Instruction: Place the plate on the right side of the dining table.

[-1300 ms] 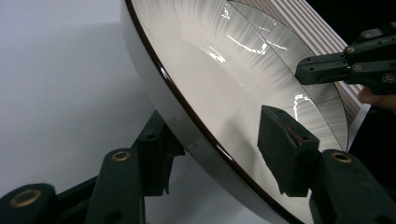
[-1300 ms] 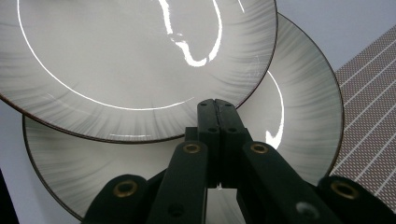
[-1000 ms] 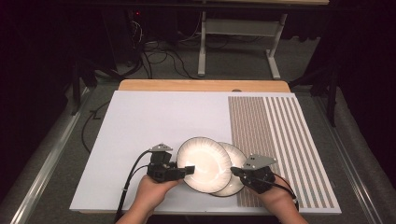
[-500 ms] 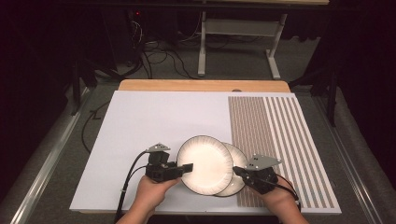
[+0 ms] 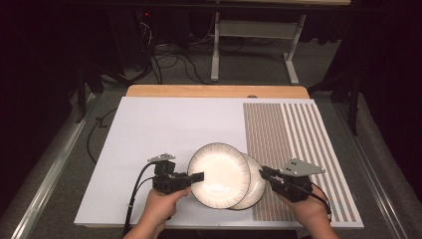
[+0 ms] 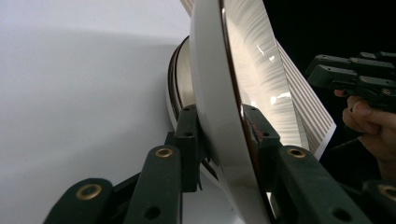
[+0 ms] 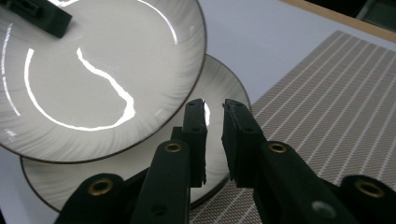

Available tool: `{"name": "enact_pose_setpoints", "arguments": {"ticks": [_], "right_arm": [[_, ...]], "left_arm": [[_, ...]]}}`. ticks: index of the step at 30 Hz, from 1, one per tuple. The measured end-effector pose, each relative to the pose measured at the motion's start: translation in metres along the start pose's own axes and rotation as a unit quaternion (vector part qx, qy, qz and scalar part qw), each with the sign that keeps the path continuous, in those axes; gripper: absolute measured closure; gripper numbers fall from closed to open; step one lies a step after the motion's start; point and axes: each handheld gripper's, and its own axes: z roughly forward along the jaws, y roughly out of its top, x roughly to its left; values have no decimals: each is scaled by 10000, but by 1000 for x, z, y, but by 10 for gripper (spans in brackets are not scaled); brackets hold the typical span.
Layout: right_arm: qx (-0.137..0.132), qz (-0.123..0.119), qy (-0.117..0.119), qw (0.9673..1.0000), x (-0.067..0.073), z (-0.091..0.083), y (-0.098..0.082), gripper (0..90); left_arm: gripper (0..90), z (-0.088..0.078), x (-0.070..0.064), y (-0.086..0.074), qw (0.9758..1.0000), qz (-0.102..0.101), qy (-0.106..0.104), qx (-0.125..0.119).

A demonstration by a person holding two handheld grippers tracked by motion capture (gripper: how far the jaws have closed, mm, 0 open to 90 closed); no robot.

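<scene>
While your left gripper (image 5: pixel 198 176) clamps the top plate (image 5: pixel 219 174) at its 9 o'clock rim, having just closed, your right gripper (image 5: pixel 263 173), slightly parted and empty, sits at 3 o'clock beside the lower plate (image 5: pixel 256 185).

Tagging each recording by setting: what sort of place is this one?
Probably a lab or workshop recording bench, not a home: a white board on a wooden table, loose cables on grey carpet, and a metal desk frame behind in darkness.
</scene>
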Motion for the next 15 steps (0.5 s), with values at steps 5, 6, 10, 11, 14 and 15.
{"name": "enact_pose_setpoints", "arguments": {"ticks": [5,6,10,11,14,15], "right_arm": [[-116,193,-234,9995,-11,-8,-2,690],[-132,174,-282,9994,-12,-9,-2,668],[-266,210,-433,9985,-15,-15,-4,583],[-292,253,-469,9982,-16,-17,-5,562],[-281,267,-528,9979,-18,-19,-6,505],[-287,265,-566,9976,-19,-20,-6,474]], "left_arm": [[749,-4,-2,1,9998,78,-14,-168],[753,-5,-2,2,9997,105,-26,-225],[777,-9,-4,3,9990,171,-7,-410],[782,-10,-4,3,9988,170,-19,-448],[784,-10,-4,4,9985,248,-33,-495],[785,-11,-4,4,9983,295,-38,-507]]}}
